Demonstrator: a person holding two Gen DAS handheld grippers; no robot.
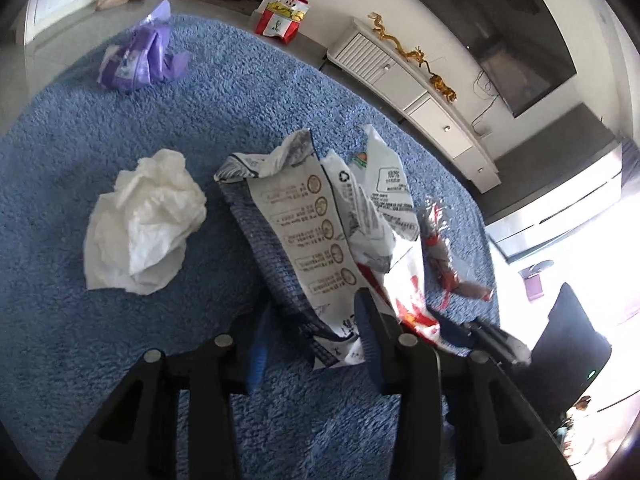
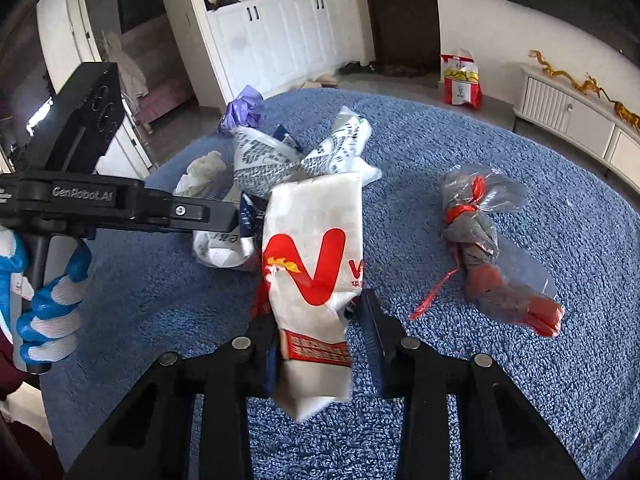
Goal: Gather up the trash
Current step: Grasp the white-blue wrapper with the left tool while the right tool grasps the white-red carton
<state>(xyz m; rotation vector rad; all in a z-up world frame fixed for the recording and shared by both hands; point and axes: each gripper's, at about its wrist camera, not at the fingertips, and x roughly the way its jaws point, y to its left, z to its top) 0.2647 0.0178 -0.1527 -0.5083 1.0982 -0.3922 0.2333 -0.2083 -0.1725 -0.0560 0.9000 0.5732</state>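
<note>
right gripper [image 2: 320, 344] clamped on white red-printed paper bag [image 2: 316, 264], long axis running straight ahead; left gripper [image 1: 312, 336] straddles crumpled white-blue printed wrapper [image 1: 304, 232], closure unclear.

A blue shag rug [image 1: 120, 340], a white low cabinet [image 1: 420, 88] bearing gold dragon figurines [image 1: 416, 54], white cupboards [image 2: 280, 40].

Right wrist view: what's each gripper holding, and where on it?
Right gripper straddles the lower part of the white paper bag with a red V. Left gripper straddles the printed wrapper at its near end; firm clamping unclear.
</note>
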